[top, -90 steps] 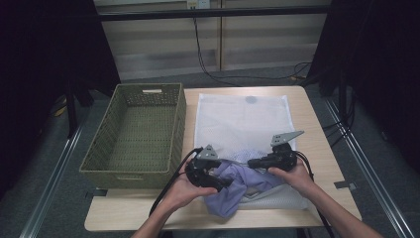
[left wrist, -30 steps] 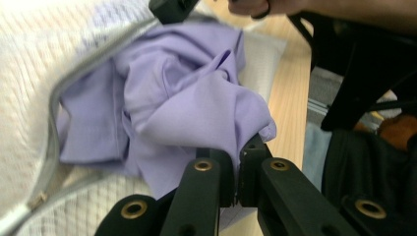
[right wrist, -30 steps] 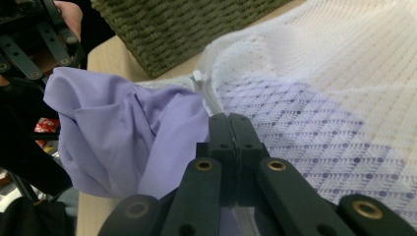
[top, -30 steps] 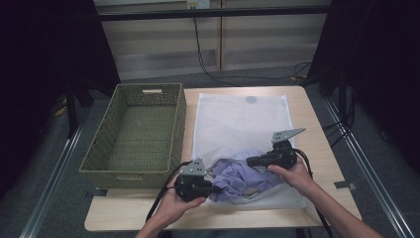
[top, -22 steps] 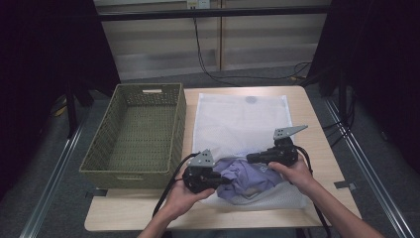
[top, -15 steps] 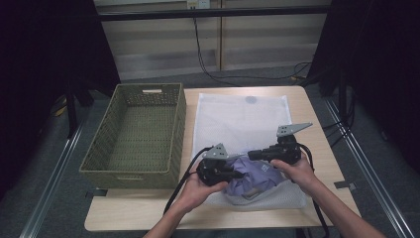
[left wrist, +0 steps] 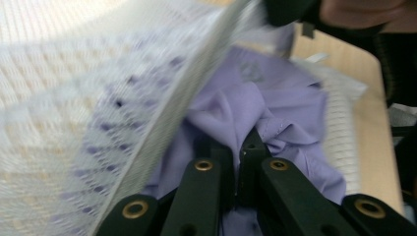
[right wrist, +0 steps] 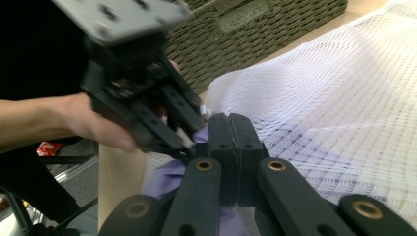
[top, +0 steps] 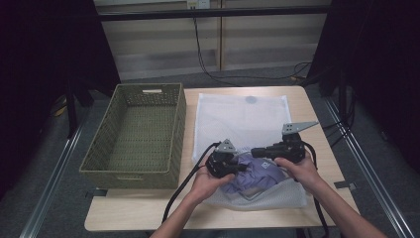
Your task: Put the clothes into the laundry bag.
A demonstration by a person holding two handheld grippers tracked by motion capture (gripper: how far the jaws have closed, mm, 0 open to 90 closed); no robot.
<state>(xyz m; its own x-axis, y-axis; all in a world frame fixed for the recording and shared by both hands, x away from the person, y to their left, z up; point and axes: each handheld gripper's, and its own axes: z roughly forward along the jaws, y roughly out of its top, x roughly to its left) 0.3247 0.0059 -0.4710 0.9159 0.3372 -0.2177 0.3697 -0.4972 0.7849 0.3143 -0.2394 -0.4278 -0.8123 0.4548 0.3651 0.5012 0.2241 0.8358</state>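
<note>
A white mesh bag (top: 242,116) lies flat on the table, and its near end bulges over a crumpled purple garment (top: 250,177). My left gripper (top: 244,167) is at the bag's mouth, shut on a fold of the purple garment (left wrist: 275,105), with the mesh bag (left wrist: 74,113) lifted over it. My right gripper (top: 255,150) reaches in from the right, jaws pressed together on the mesh bag's (right wrist: 344,98) raised edge. In the right gripper view, the left gripper (right wrist: 184,142) sits just left of my right gripper (right wrist: 230,125).
An olive woven basket (top: 174,124) stands to the left of the bag, with nothing in it. The wooden table (top: 133,210) has bare room along its front edge. Black cables trail from both grippers off the front of the table.
My left gripper has moved right with the purple garment, carrying it deeper under the mesh. The right gripper stayed nearly in place, holding the bag's edge up.
</note>
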